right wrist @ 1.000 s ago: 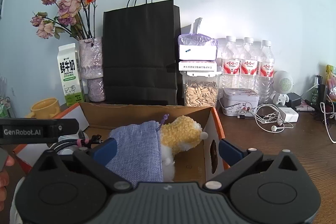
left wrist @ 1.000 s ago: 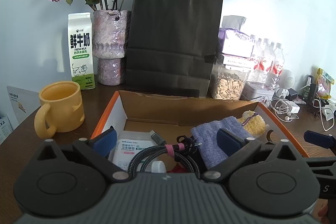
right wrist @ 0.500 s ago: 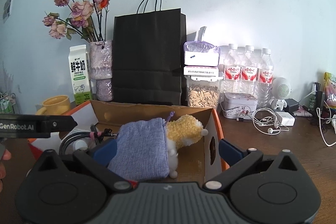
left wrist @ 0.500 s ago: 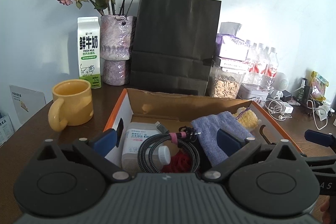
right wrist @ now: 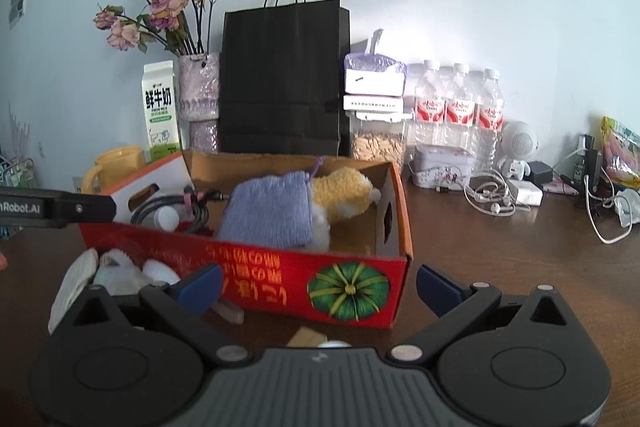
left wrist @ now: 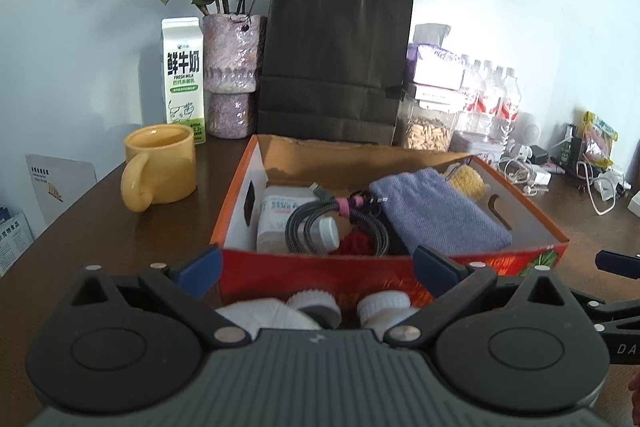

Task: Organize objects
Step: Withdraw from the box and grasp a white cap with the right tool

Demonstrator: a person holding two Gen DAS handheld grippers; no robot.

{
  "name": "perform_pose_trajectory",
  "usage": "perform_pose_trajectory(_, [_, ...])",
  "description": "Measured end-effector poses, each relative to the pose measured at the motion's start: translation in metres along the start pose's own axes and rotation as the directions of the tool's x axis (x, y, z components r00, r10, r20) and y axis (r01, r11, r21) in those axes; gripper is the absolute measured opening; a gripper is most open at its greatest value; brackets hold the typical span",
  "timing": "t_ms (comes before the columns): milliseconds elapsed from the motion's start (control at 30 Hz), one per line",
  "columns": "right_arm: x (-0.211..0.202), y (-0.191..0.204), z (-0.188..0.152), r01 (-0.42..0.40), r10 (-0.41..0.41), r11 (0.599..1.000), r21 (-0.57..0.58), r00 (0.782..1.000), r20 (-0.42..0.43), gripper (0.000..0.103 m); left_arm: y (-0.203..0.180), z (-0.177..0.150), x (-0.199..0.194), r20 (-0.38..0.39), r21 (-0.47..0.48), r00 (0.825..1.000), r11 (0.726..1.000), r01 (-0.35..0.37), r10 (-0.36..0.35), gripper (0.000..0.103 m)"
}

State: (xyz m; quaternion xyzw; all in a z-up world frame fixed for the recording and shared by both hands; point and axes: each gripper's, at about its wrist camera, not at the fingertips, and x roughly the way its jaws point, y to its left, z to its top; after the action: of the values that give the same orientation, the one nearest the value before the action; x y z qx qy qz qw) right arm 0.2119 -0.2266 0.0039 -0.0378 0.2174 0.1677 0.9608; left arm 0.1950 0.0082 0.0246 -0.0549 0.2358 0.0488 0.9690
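Note:
An open red and orange cardboard box (left wrist: 384, 269) (right wrist: 280, 287) sits on the brown table. It holds a purple cloth pouch (left wrist: 436, 215) (right wrist: 268, 213), a yellow plush toy (right wrist: 344, 195), a coiled black cable (left wrist: 316, 223), a white bottle (left wrist: 280, 215) and something red. White bottles and cloths (left wrist: 316, 309) (right wrist: 116, 273) lie on the table in front of the box. My left gripper (left wrist: 316, 269) is open and empty, just short of the box's near wall. My right gripper (right wrist: 318, 279) is open and empty in front of the box's right part.
A yellow mug (left wrist: 160, 165), a milk carton (left wrist: 182, 79), a vase of dried roses (left wrist: 232, 75) and a black paper bag (left wrist: 336, 63) stand behind the box. A seed jar (right wrist: 376, 147), water bottles (right wrist: 456, 111), a tin and tangled cables (right wrist: 492, 193) fill the right.
Both grippers have pulled back from over the box toward its front. The box's near wall and the white items before it have come into view.

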Motion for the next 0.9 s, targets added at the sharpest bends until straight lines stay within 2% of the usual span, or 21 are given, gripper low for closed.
perform_pose_trajectory(367, [-0.017, -0.010, -0.037, -0.012, 0.008, 0.999, -0.041, 0.994, -0.109, 0.103, 0.018, -0.023, -0.021, -0.040, 0.008, 0.999, 0.999, -0.033, 0.033, 0.103])
perform_pose_trajectory(633, [-0.019, -0.017, -0.043, -0.021, 0.017, 0.999, -0.030, 0.991, -0.134, 0.101, 0.030, -0.033, -0.033, -0.062, 0.008, 0.997, 0.998, -0.055, 0.055, 0.103])
perform_pose_trajectory(733, [-0.015, -0.019, -0.040, -0.029, 0.024, 0.999, -0.033, 0.991, -0.135, 0.090, 0.034, -0.034, -0.037, -0.063, 0.008, 0.996, 0.998, -0.063, 0.063, 0.103])
perform_pose_trajectory(800, [-0.009, -0.019, -0.036, -0.033, 0.028, 0.999, -0.038, 0.990, -0.137, 0.078, 0.035, -0.033, -0.039, -0.061, 0.005, 0.996, 0.998, -0.064, 0.065, 0.103])
perform_pose_trajectory(900, [0.002, -0.018, -0.031, -0.040, 0.033, 0.998, -0.043, 0.990, -0.140, 0.068, 0.035, -0.032, -0.040, -0.058, 0.004, 0.996, 0.998, -0.066, 0.066, 0.103])
